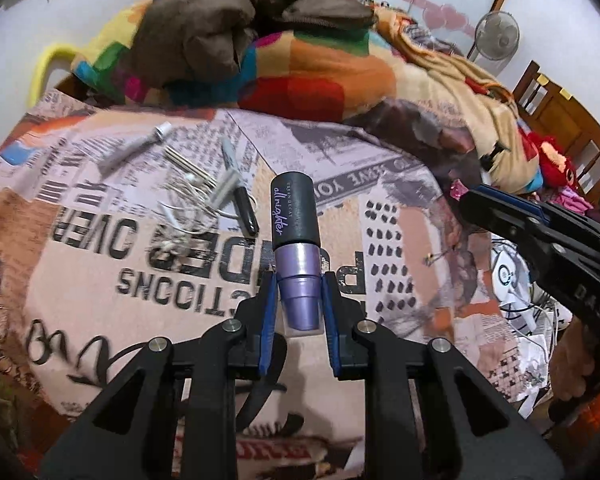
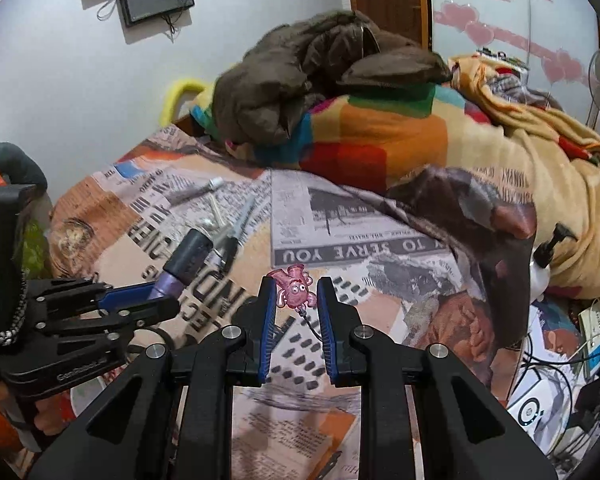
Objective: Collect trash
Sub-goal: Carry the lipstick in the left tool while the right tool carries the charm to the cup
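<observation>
Left wrist view: left claw (image 1: 299, 300) clamps the purple base of a spray bottle (image 1: 294, 236), lifted above the newsprint bedspread (image 1: 100, 280); tangled earphones (image 1: 188, 208) lie beyond. Right wrist view: right claw (image 2: 296, 300), narrow, pinches a pink charm (image 2: 294, 292) over the same bedspread.

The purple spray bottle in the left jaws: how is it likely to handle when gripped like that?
The bottle looks rigid, smooth plastic, so probably slippery. The left gripper holds its tapered end, so it might squeeze out. Being round, it would likely roll on the bedspread.
</observation>
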Available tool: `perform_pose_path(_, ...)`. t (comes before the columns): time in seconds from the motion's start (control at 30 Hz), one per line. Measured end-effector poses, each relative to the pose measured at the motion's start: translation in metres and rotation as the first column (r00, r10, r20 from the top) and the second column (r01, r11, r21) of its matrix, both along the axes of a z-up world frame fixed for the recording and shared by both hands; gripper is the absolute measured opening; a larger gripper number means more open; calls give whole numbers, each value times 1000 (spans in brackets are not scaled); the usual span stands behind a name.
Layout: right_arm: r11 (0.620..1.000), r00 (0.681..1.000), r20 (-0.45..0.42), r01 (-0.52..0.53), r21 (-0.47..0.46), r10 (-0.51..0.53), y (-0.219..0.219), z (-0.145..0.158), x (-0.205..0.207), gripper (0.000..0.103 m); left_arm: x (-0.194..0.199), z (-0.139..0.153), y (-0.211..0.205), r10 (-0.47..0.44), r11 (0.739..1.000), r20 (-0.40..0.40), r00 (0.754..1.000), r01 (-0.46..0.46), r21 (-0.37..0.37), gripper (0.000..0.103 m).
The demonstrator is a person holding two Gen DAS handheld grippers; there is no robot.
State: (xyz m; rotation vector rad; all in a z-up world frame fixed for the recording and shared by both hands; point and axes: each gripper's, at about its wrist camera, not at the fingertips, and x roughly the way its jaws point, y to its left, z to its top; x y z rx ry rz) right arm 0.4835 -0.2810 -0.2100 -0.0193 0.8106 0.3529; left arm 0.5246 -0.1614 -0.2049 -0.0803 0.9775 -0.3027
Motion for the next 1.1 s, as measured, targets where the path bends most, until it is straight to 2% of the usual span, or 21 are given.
perform_pose_path(0.3, 999, 995, 88, -36, -7, 37, 30, 46, -27, 19, -42, 55, 36, 48, 999, 96, 994, -48, -4, 21)
perform_pose_path(0.63, 993, 977, 175, -117, -15, 118, 85, 87, -63, 19, -104, 107, 97, 123, 992, 219, 968, -126, 0, 21)
perform_pose_path(0.87, 980, 957, 211, -196, -23, 197, 134, 103, -92, 19, -147, 127, 148, 189, 981, 270, 944, -194, -9, 21)
perform_pose_path(1.1, 950, 926, 214, -312, -26, 310, 192, 106, -118, 19, -194, 136, 205, 281, 957, 311, 908, -289, -21, 21)
